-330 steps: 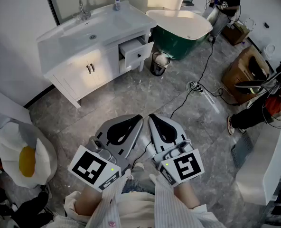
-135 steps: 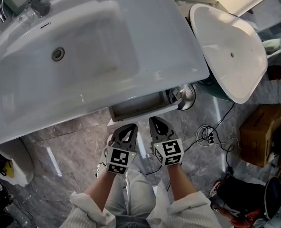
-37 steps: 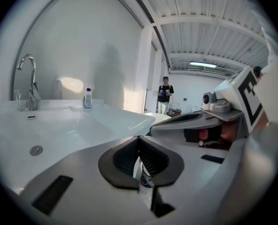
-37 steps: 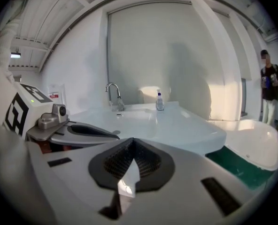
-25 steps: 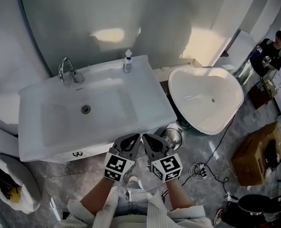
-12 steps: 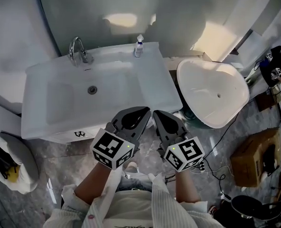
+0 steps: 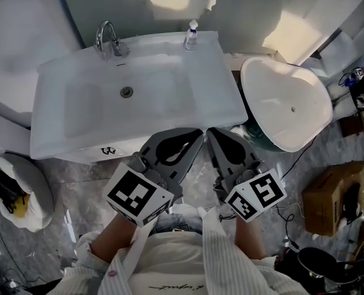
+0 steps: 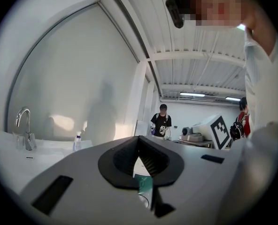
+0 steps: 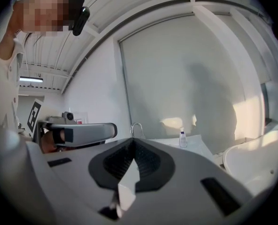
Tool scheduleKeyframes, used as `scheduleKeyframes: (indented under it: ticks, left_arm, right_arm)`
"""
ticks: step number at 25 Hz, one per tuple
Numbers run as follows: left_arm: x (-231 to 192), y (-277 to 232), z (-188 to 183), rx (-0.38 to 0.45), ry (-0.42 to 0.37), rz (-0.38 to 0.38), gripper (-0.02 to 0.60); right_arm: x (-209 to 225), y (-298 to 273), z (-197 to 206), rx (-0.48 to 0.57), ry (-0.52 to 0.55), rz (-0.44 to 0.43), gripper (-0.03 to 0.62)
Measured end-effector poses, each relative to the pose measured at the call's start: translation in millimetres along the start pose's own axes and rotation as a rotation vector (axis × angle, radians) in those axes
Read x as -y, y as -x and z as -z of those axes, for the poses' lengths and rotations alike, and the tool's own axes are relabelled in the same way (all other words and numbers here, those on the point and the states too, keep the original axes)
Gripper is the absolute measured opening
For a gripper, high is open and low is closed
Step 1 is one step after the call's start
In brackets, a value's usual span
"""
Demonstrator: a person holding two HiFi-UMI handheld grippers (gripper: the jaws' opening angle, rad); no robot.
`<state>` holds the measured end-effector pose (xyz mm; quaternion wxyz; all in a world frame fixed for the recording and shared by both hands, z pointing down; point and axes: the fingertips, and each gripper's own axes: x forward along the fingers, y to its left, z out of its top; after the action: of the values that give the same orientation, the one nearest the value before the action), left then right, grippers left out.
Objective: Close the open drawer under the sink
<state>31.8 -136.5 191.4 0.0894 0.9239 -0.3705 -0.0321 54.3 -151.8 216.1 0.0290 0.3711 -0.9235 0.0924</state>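
The white sink vanity (image 7: 59,134) fills the upper half of the head view, with its faucet (image 7: 108,37) and a soap bottle (image 7: 191,37) at the back. No drawer front sticks out below the counter edge; that spot is hidden by the counter and my grippers. Only the cabinet door handles (image 7: 109,150) show. My left gripper (image 7: 197,135) and right gripper (image 7: 211,134) are held side by side, raised in front of the vanity, both shut with nothing in them. The left gripper (image 8: 138,138) and right gripper (image 9: 133,140) point over the counter top.
A white bathtub (image 7: 286,106) stands right of the vanity. On the floor lie a cardboard box (image 7: 331,203) at the right, cables (image 7: 288,209) and a white and yellow cushion (image 7: 19,192) at the left. A person (image 8: 161,123) stands far off.
Both grippers have come up and closer to the head camera, away from the vanity front. The view has shifted so the sink sits higher in the frame.
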Motion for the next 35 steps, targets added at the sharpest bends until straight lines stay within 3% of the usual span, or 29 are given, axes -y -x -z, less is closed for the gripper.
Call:
scheduleKeyframes:
  ticks: [7, 35]
  left_arm:
    - [-6, 16, 1, -0.005, 0.007, -0.029, 0.015]
    - [7, 14, 8, -0.022, 0.008, 0.012, 0.015]
  right_arm:
    - [-16, -3, -2, -0.015, 0.041, -0.033, 0.009]
    - [-20, 7, 15, -0.028, 0.038, -0.016, 0.009]
